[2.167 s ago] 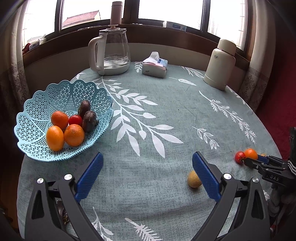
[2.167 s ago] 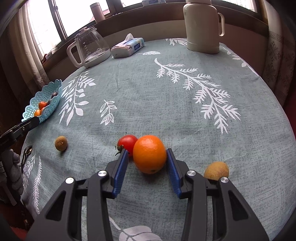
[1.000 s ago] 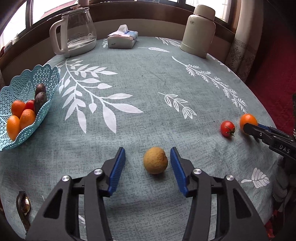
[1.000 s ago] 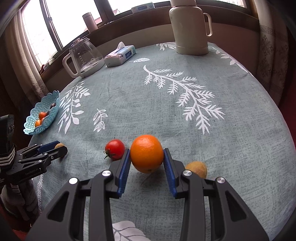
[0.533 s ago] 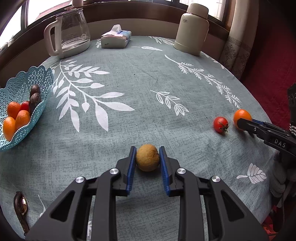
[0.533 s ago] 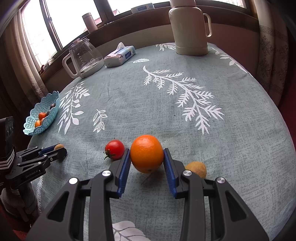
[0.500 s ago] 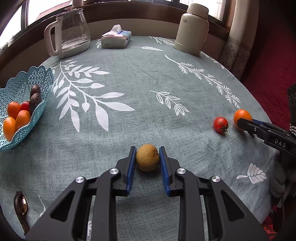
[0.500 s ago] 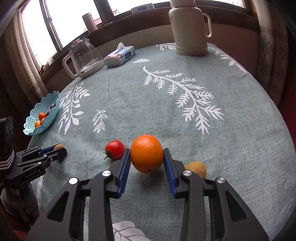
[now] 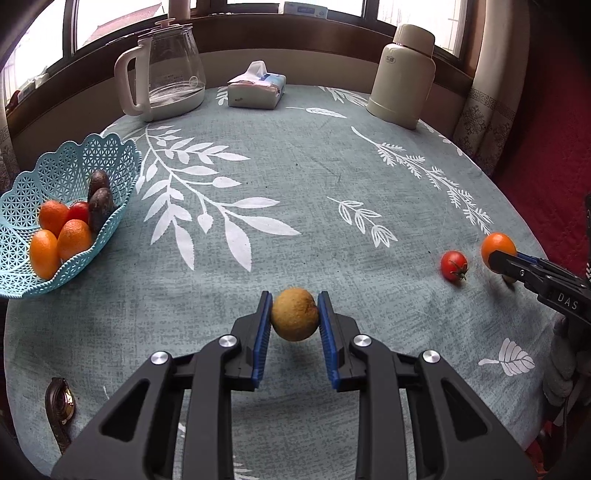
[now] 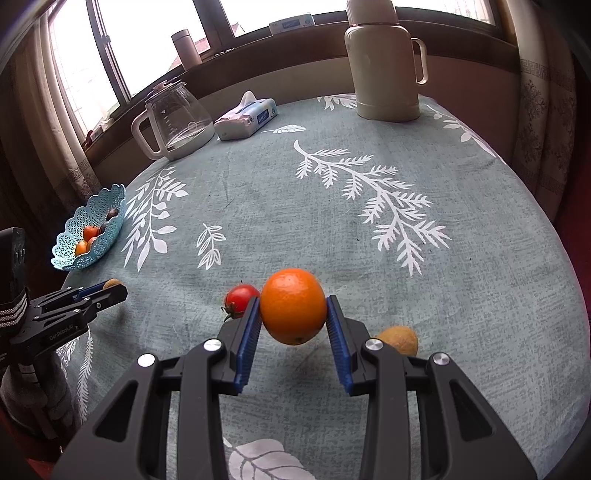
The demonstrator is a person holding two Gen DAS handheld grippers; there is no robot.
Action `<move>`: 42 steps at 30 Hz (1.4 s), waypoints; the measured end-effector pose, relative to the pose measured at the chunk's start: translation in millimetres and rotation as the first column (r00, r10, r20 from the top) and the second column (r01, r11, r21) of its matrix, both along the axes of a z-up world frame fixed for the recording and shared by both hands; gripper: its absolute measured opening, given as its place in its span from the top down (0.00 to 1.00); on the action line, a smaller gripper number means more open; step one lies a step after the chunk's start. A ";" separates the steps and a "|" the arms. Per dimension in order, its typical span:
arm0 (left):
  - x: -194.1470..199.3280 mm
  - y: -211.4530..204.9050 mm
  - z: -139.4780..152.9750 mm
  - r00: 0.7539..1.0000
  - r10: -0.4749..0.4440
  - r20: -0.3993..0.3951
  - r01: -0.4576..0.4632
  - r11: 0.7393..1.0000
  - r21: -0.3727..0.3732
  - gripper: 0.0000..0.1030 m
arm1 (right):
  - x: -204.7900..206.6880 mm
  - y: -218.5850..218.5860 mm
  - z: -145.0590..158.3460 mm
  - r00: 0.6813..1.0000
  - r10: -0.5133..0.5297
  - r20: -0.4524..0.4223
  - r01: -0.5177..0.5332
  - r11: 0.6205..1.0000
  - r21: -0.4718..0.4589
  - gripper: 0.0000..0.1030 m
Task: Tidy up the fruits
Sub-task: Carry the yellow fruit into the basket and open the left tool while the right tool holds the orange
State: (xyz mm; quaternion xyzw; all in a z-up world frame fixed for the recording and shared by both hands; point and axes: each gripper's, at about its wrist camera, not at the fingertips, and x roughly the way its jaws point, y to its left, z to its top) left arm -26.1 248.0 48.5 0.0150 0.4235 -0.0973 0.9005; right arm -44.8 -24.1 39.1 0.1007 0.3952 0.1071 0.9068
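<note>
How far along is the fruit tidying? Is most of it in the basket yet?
About halfway. The blue basket already holds three oranges, a red fruit and two dark fruits. In hand: the left gripper clamps a brown fruit, and the right gripper clamps an orange. Left on the tablecloth: a tomato and a yellowish fruit.

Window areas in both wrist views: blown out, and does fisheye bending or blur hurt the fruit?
Left wrist: windows overexposed, table edge bowed, brown fruit sharp with a soft shadow below. Right wrist: windows white, orange crisp, frame corners dark.
</note>
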 end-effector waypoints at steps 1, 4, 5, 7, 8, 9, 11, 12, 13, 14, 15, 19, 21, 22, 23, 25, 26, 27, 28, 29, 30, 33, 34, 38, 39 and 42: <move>-0.3 1.7 1.4 1.000 0.004 0.004 -0.004 1.000 0.000 0.75 | 0.0 1.1 0.9 1.000 0.001 0.003 -0.001 1.000 -0.003 0.65; -0.7 7.1 5.2 1.000 0.018 0.017 -0.018 1.000 -0.004 0.75 | -0.3 4.4 3.1 1.000 0.003 0.009 -0.003 1.000 -0.005 0.65; -0.9 8.8 6.6 1.000 0.022 0.021 -0.022 1.000 -0.005 0.75 | -0.1 5.4 3.7 1.000 0.004 0.011 -0.003 1.000 -0.005 0.65; -1.2 12.2 9.2 0.999 0.030 0.030 -0.030 1.000 -0.007 0.75 | -0.2 7.6 5.3 1.000 0.005 0.015 -0.005 1.000 -0.005 0.65; -1.4 14.1 10.6 0.999 0.035 0.034 -0.034 0.999 -0.008 0.75 | 0.3 9.0 6.3 1.000 0.006 0.017 -0.006 1.000 -0.005 0.65; -1.6 16.1 11.8 0.998 0.039 0.039 -0.039 0.999 -0.009 0.75 | 0.7 10.4 7.2 1.000 0.007 0.019 -0.007 1.000 -0.004 0.65; -1.8 20.5 14.4 0.998 0.048 0.047 -0.047 0.999 -0.013 0.75 | 1.6 13.5 9.1 1.000 0.009 0.024 -0.009 1.000 -0.002 0.65; -1.2 23.0 15.8 0.997 0.053 0.051 -0.052 0.999 -0.015 0.75 | 1.7 15.5 10.3 1.000 0.012 0.026 -0.012 1.000 -0.001 0.65; -1.3 25.2 17.0 0.997 0.058 0.055 -0.057 0.998 -0.016 0.75 | 2.2 17.6 11.5 0.999 0.014 0.029 -0.014 1.000 0.000 0.65; -1.3 27.7 18.3 0.996 0.063 0.059 -0.062 0.998 -0.016 0.75 | 2.9 19.7 12.7 0.999 0.017 0.032 -0.017 1.000 0.002 0.65; -1.7 30.2 19.2 0.996 0.068 0.062 -0.067 0.998 -0.018 0.75 | 3.5 22.0 13.7 0.999 0.021 0.034 -0.021 1.000 0.004 0.65; -2.6 40.9 22.8 0.993 0.094 0.076 -0.092 0.995 -0.025 0.75 | 6.2 32.5 17.3 0.999 0.035 0.041 -0.036 0.999 0.011 0.65; -2.5 46.2 24.4 0.991 0.108 0.083 -0.106 0.994 -0.027 0.75 | 7.1 37.9 18.6 0.998 0.047 0.044 -0.047 0.999 0.014 0.65; -2.3 49.1 25.6 0.990 0.115 0.086 -0.113 0.993 -0.028 0.75 | 7.5 40.6 19.2 0.998 0.052 0.045 -0.053 0.998 0.014 0.65; -2.3 52.2 26.6 0.988 0.124 0.090 -0.121 0.992 -0.030 0.75 | 7.8 43.2 19.6 0.997 0.058 0.046 -0.058 0.998 0.014 0.65; -2.4 58.1 28.6 0.986 0.139 0.097 -0.136 0.990 -0.030 0.75 | 8.1 48.1 20.4 0.997 0.068 0.046 -0.069 0.998 0.014 0.65; -2.5 61.3 29.8 0.984 0.146 0.102 -0.143 0.989 -0.031 0.75 | 8.4 50.3 20.6 0.996 0.072 0.046 -0.072 0.997 0.013 0.65; -2.7 64.5 31.2 0.983 0.153 0.106 -0.150 0.988 -0.031 0.75 | 8.8 52.0 20.7 0.996 0.075 0.046 -0.076 0.997 0.014 0.65; -2.7 67.6 32.3 0.981 0.160 0.110 -0.158 0.987 -0.032 0.75 | 9.2 53.4 20.7 0.996 0.078 0.045 -0.078 0.997 0.015 0.65; -2.7 71.5 33.9 0.979 0.169 0.115 -0.166 0.986 -0.033 0.75 | 9.7 54.9 20.6 0.996 0.080 0.044 -0.080 0.997 0.015 0.65; -2.7 75.6 35.7 0.977 0.177 0.119 -0.174 0.984 -0.035 0.75 | 9.8 56.0 20.4 0.996 0.081 0.043 -0.082 0.997 0.016 0.65; -2.9 88.6 40.1 0.970 0.206 0.132 -0.202 0.979 -0.042 0.75 | 10.9 59.9 19.4 0.996 0.086 0.038 -0.087 0.996 0.016 0.65; -3.0 93.3 41.5 0.967 0.216 0.136 -0.212 0.976 -0.045 0.75 | 10.9 61.1 19.0 0.995 0.088 0.037 -0.088 0.996 0.015 0.65; -3.2 112.1 47.3 0.955 0.256 0.151 -0.251 0.967 -0.052 0.75 | 11.9 66.5 16.9 0.995 0.093 0.028 -0.094 0.995 0.016 0.65; -3.1 116.4 49.5 0.951 0.266 0.155 -0.261 0.964 -0.055 0.75 | 12.4 68.0 16.4 0.995 0.095 0.025 -0.096 0.995 0.016 0.65; -3.4 131.5 53.9 0.939 0.300 0.166 -0.294 0.954 -0.061 0.75 | 13.7 72.5 15.2 0.995 0.101 0.021 -0.102 0.995 0.015 0.65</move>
